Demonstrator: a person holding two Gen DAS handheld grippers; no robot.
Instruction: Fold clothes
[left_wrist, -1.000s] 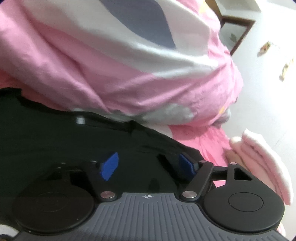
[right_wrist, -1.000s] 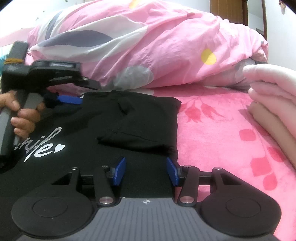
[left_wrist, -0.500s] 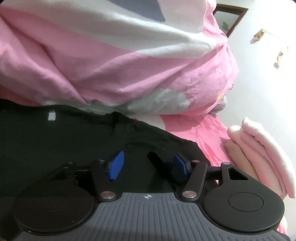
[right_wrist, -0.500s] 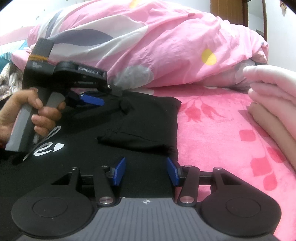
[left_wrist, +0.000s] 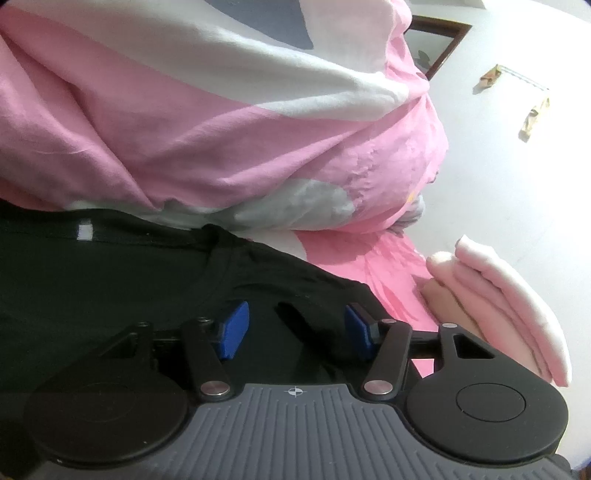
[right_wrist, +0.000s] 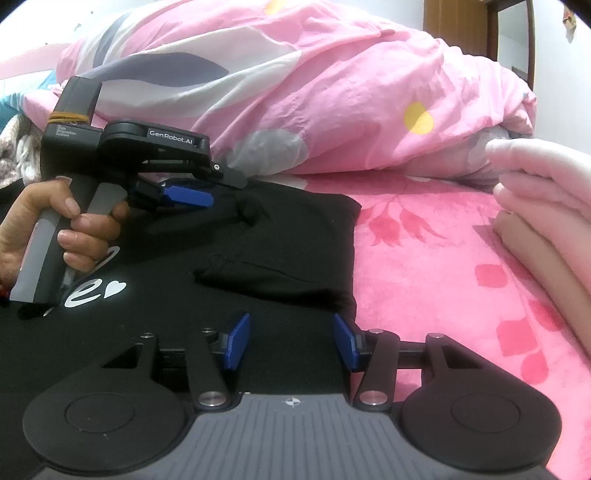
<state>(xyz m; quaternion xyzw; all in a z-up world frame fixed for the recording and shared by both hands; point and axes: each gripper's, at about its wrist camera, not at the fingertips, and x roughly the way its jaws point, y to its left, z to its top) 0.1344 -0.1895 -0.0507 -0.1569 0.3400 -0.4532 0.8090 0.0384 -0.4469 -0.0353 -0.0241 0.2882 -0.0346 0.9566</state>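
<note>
A pink bed (right_wrist: 443, 266) carries a heaped pink duvet (right_wrist: 295, 92) and, in front of it, the black T-shirt (right_wrist: 288, 229), one side folded in. The left tongs (left_wrist: 295, 325), gripped by a hand (right_wrist: 66, 225), have just been closing above the collar, gripping nothing. The right tongs (right_wrist: 291, 341) hover half-open over the shirt's near edge, empty.

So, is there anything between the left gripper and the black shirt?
Nothing visible is. The left gripper hangs directly over the black shirt, its fingers apart and just closing, with only bare shirt fabric below them.
</note>
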